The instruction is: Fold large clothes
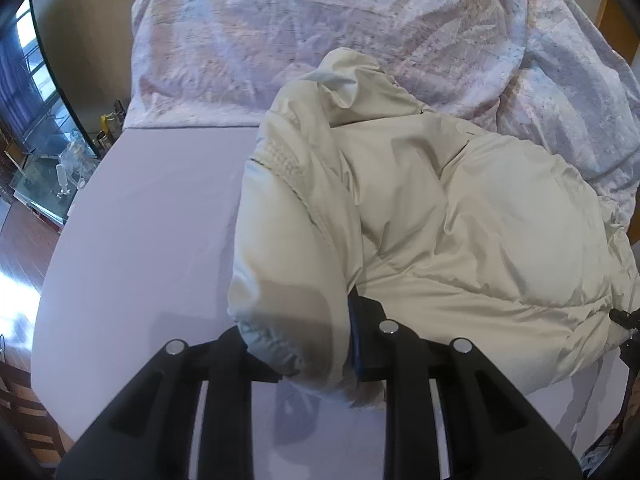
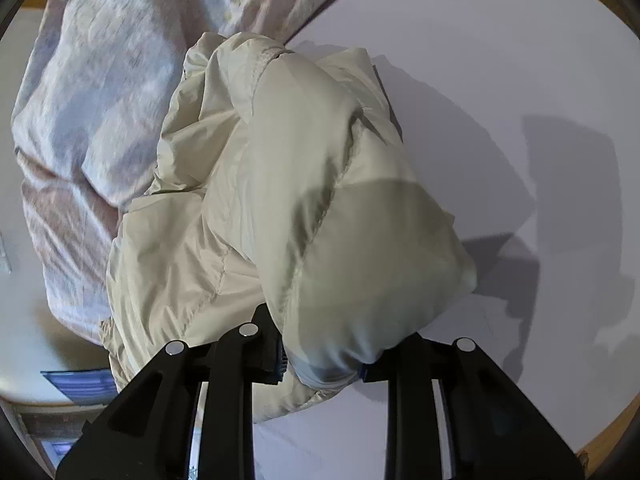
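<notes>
- Target: cream puffer jacket (image 1: 460, 216), lying on the lavender sheet (image 1: 152, 216) of a bed, far edge butting up against a crumpled floral duvet (image 1: 320, 32).
- L gripper (image 1: 316, 360): jaws clamped on a padded end of the jacket, looks like a sleeve end or hem corner, can't tell which. Fabric bulges out betw the fingers, so it's a firm pinch, not a hover.
- R gripper (image 2: 324, 364): same story in the right wrist view, jaws closed on a fat puffy fold of jacket (image 2: 280, 184). Grabbed bit appears lifted off the sheet (image 2: 500, 80); shadow under it suggests clearance.
- Progress, my read: early/mid. Jacket is bunched and lumpy, no flat rectangle, no clean crease lines. One section looks flopped over the body already, but can't confirm it's a deliberate fold.
- Left to do: carry both held ends across the body, lay flat, squash air out, then at least one more fold to get a compact bundle.
- Risk: puffer fill springs back, slick shell prob slides out of the jaws if pulled hard. Duvet close by could snag or get dragged along.
- Room: plenty of bare sheet on the near side for the laydown.
</notes>
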Action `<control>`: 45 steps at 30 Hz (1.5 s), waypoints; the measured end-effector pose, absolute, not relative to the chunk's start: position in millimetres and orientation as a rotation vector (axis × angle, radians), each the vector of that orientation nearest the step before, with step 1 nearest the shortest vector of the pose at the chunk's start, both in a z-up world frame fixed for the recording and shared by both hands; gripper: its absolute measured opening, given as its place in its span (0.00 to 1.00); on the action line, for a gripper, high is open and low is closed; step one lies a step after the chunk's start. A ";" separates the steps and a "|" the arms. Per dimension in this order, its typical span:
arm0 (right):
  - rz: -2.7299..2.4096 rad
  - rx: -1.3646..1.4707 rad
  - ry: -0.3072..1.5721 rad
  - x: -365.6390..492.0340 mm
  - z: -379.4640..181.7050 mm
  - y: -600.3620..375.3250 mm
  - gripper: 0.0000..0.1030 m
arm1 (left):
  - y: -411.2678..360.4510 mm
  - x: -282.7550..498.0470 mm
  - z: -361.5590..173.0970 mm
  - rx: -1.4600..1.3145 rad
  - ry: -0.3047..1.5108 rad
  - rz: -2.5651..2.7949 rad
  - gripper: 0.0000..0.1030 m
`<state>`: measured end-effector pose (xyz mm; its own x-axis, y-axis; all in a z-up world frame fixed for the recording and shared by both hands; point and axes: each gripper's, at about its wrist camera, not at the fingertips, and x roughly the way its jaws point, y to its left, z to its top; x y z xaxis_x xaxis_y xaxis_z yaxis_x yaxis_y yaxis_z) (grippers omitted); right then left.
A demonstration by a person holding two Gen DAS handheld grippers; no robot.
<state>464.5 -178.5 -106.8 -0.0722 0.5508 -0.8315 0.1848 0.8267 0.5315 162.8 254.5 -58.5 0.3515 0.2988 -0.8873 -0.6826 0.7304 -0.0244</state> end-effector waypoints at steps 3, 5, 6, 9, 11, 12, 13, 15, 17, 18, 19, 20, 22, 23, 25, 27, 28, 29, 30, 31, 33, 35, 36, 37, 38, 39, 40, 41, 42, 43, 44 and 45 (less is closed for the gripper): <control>0.355 0.597 1.669 443.3 -101.7 -177.7 0.24 | 259.1 140.5 -54.4 -0.429 1.036 0.656 0.23; 0.370 0.594 1.682 430.8 -97.4 -176.3 0.24 | 262.7 123.4 -51.0 -0.432 1.042 0.657 0.23; 0.376 0.591 1.688 426.6 -96.2 -176.7 0.24 | 263.3 116.5 -49.4 -0.434 1.045 0.657 0.23; 0.406 0.566 1.705 406.0 -90.4 -176.0 0.24 | 258.5 93.3 -45.0 -0.426 1.056 0.659 0.23; 0.420 0.532 1.704 398.4 -88.7 -177.0 0.25 | 257.7 83.6 -46.9 -0.411 1.070 0.656 0.24; 0.417 0.507 1.702 395.9 -87.5 -175.9 0.28 | 256.9 80.7 -48.8 -0.403 1.077 0.654 0.27; 0.406 0.482 1.701 395.4 -85.9 -174.6 0.33 | 256.4 78.7 -50.4 -0.399 1.082 0.655 0.28; 0.365 0.390 1.676 393.5 -75.9 -176.8 0.45 | 255.8 75.3 -52.4 -0.401 1.086 0.670 0.37; 0.336 0.291 1.620 392.1 -61.7 -177.4 0.59 | 255.8 72.7 -51.5 -0.408 1.076 0.678 0.43; 0.323 0.249 1.580 391.9 -52.9 -176.8 0.63 | 255.7 72.2 -50.9 -0.411 1.073 0.675 0.51; 0.299 0.210 1.540 391.1 -44.1 -177.7 0.63 | 255.5 71.9 -50.6 -0.413 1.070 0.672 0.55; 0.279 0.178 1.505 389.9 -38.3 -181.6 0.63 | 255.0 71.8 -50.3 -0.409 1.065 0.667 0.61; 0.239 0.109 1.414 391.2 -20.5 -181.6 0.63 | 253.3 72.7 -50.5 -0.406 1.064 0.660 0.67; 0.232 0.090 1.374 392.3 -12.0 -179.6 0.64 | 252.4 73.7 -51.2 -0.409 1.064 0.656 0.70; 0.275 0.073 1.338 393.9 -4.4 -176.5 0.64 | 251.1 75.8 -52.7 -0.411 1.065 0.650 0.75; 0.363 0.066 1.327 394.8 0.6 -152.7 0.64 | 250.9 77.2 -54.7 -0.421 1.067 0.646 0.79; 0.400 0.062 1.325 393.9 1.6 -139.7 0.64 | 251.4 77.2 -55.3 -0.428 1.068 0.646 0.79; 0.453 0.052 1.322 391.1 2.5 -124.0 0.64 | 252.0 77.2 -55.8 -0.436 1.066 0.646 0.80; 0.486 0.039 1.320 388.0 2.9 -113.1 0.64 | 252.7 77.0 -56.2 -0.441 1.066 0.647 0.80; 0.533 0.012 1.317 383.2 2.2 -93.0 0.64 | 253.7 76.2 -56.5 -0.453 1.064 0.646 0.80; 0.588 -0.031 1.312 376.5 -0.8 -66.1 0.64 | 255.3 74.8 -56.4 -0.469 1.061 0.646 0.81; 0.634 -0.078 1.314 367.7 -8.1 -40.9 0.64 | 257.1 72.6 -56.2 -0.486 1.058 0.647 0.81; 0.646 -0.093 1.320 365.2 -13.8 -30.7 0.63 | 257.4 71.9 -56.0 -0.490 1.057 0.648 0.81; 0.649 -0.103 1.326 362.5 -17.0 -28.1 0.63 | 258.0 70.8 -55.7 -0.493 1.055 0.650 0.81; 0.648 -0.113 1.334 361.2 -23.2 -22.3 0.63 | 258.6 69.5 -55.6 -0.496 1.055 0.652 0.81; 0.644 -0.120 1.340 360.7 -28.0 -19.2 0.62 | 259.4 68.4 -55.7 -0.498 1.054 0.652 0.81; 0.638 -0.128 1.352 360.0 -36.5 -14.5 0.62 | 260.0 67.3 -55.9 -0.500 1.054 0.654 0.81; 0.632 -0.138 1.367 359.4 -45.7 -10.6 0.62 | 261.1 66.0 -56.4 -0.504 1.054 0.658 0.81; 0.629 -0.146 1.375 359.0 -51.9 -8.7 0.62 | 262.0 65.1 -56.9 -0.509 1.055 0.659 0.81; 0.627 -0.155 1.378 358.3 -62.5 -5.7 0.62 | 263.3 64.3 -57.4 -0.518 1.055 0.659 0.81; 0.629 -0.162 1.372 353.0 -66.5 -7.8 0.63 | 264.3 63.8 -57.7 -0.525 1.055 0.659 0.81; 0.628 -0.168 1.369 352.0 -69.3 -6.2 0.63 | 265.5 63.4 -58.2 -0.534 1.055 0.657 0.81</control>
